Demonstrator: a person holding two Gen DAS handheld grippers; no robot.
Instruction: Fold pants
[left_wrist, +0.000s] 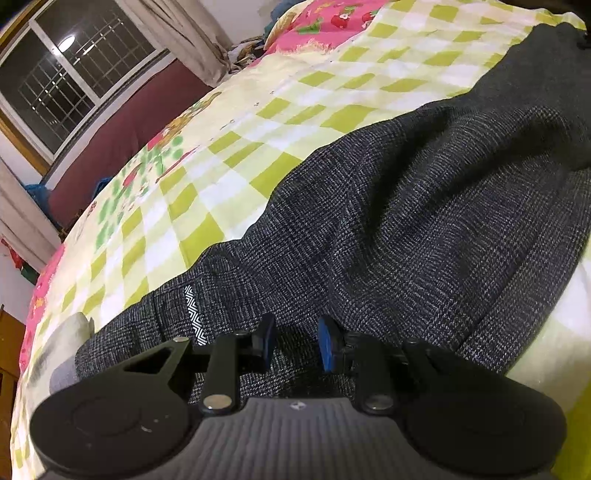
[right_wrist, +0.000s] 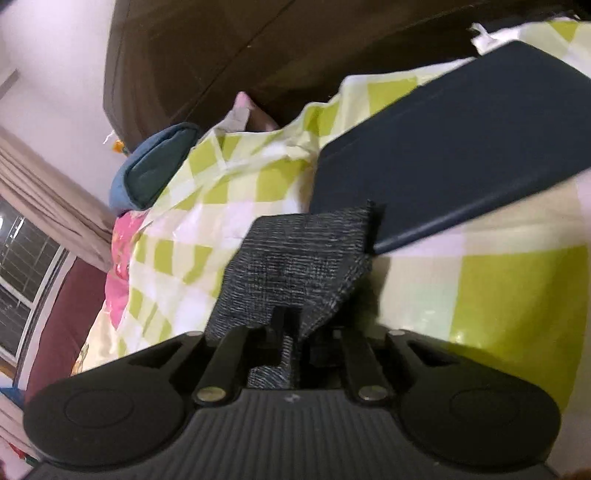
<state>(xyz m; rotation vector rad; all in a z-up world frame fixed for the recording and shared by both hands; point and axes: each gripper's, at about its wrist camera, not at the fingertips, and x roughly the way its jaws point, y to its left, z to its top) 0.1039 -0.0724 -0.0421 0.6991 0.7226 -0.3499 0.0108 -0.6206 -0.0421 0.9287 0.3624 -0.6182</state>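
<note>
Dark grey woven pants (left_wrist: 424, 221) on green-checked bed sheet (left_wrist: 258, 122); left tongs (left_wrist: 295, 343) part-open w/ cloth between, right tongs (right_wrist: 291, 332) pinching pants corner

One pair of pants (left_wrist: 424, 221) lies on one checked sheet (left_wrist: 295, 92). Two grippers show, left (left_wrist: 295, 343) and right (right_wrist: 291, 332), one in each view. There is one window (left_wrist: 70, 70), one blue cushion (right_wrist: 155, 166) and one dark flat case (right_wrist: 450, 147).

Pants (left_wrist: 424, 221) cut off at right edge, right hand-held gripper (right_wrist: 291, 332) fingertips hidden under fabric
</note>
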